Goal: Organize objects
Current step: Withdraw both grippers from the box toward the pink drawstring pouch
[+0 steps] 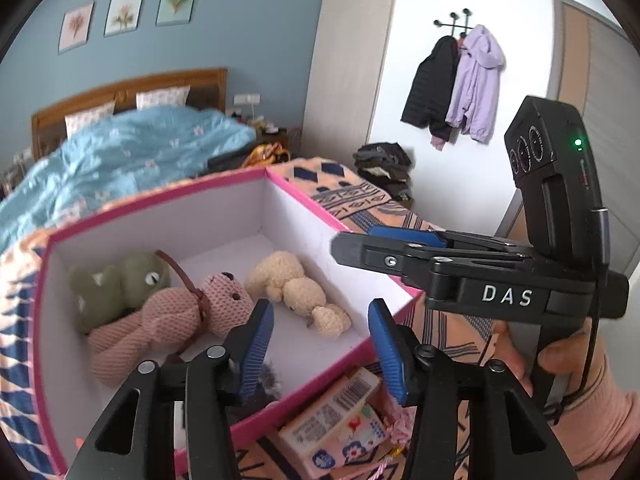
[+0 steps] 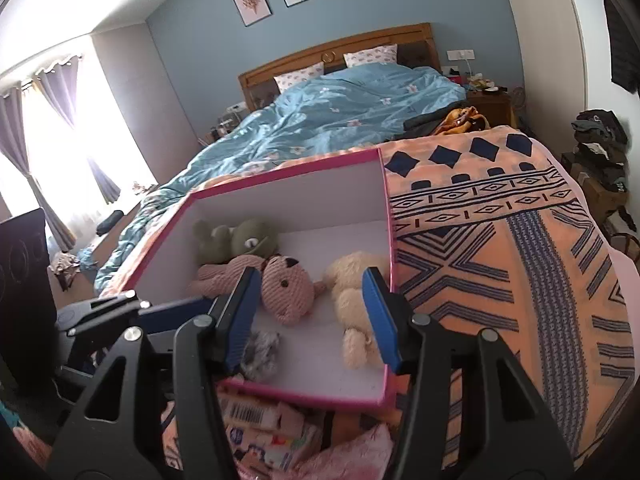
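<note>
A white box with a pink rim (image 1: 160, 203) (image 2: 280, 175) stands open on an orange patterned blanket (image 2: 500, 240). In it lie a green plush (image 1: 116, 284) (image 2: 236, 240), a pink knitted bear (image 1: 176, 312) (image 2: 286, 288), a cream plush (image 1: 296, 288) (image 2: 356, 304) and a small grey fuzzy toy (image 1: 272, 380) (image 2: 260, 352) by the near wall. My left gripper (image 1: 320, 344) hangs open over the box's near edge, nothing between its blue pads. My right gripper (image 2: 312, 312) is open too, above the pink bear and the cream plush; from the left wrist it shows side-on (image 1: 356, 240).
A printed packet with a barcode (image 1: 340, 416) (image 2: 256, 416) and pink cloth (image 2: 352, 452) lie in front of the box. A hand in a pink sleeve (image 1: 592, 408) holds the right gripper. Behind are a blue duvet (image 2: 352, 112), jackets on wall hooks (image 1: 460, 88) and a clothes pile (image 1: 384, 168).
</note>
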A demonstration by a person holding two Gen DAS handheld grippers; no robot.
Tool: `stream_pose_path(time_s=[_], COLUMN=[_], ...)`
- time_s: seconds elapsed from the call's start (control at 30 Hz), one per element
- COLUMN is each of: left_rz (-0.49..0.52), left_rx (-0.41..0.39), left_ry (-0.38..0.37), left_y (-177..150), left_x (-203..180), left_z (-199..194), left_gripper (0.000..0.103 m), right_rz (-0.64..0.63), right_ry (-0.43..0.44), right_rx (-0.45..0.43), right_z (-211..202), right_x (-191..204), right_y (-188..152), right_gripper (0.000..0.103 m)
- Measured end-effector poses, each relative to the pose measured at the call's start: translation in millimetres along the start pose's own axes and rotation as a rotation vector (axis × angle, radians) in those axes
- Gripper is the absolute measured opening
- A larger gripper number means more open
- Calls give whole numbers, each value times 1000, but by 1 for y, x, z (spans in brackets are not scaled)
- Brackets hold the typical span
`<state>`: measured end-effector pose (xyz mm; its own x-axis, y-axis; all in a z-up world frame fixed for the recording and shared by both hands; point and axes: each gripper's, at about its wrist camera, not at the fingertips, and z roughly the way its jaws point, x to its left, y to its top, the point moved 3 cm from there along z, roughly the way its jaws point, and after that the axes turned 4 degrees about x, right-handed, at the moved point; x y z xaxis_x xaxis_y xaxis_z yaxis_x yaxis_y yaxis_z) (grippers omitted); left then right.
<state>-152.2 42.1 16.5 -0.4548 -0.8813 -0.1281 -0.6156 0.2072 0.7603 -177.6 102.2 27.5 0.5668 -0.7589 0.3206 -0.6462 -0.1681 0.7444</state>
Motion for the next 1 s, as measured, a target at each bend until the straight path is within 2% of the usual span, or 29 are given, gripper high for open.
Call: stream_pose_path(time_s=[0.17, 0.33, 0.7, 1.0], left_rz=[70, 98, 122, 75], left_rx=[-40, -51, 45, 133], left_ry=[4, -9, -61, -99], left_y=[-11, -22, -66, -90], left_x=[-17, -27, -50, -55], left_z=[-25, -36, -24, -2], left_gripper=[53, 53, 53, 53], right_rz=[5, 31, 90, 153], right_ry=[26, 44, 32, 26], right_rx=[-11, -3, 117, 176], right_z=[-20, -38, -29, -19], right_x=[-3, -11, -36, -55], right_y=[-15, -38, -95, -121], right_gripper=[55, 56, 56, 56])
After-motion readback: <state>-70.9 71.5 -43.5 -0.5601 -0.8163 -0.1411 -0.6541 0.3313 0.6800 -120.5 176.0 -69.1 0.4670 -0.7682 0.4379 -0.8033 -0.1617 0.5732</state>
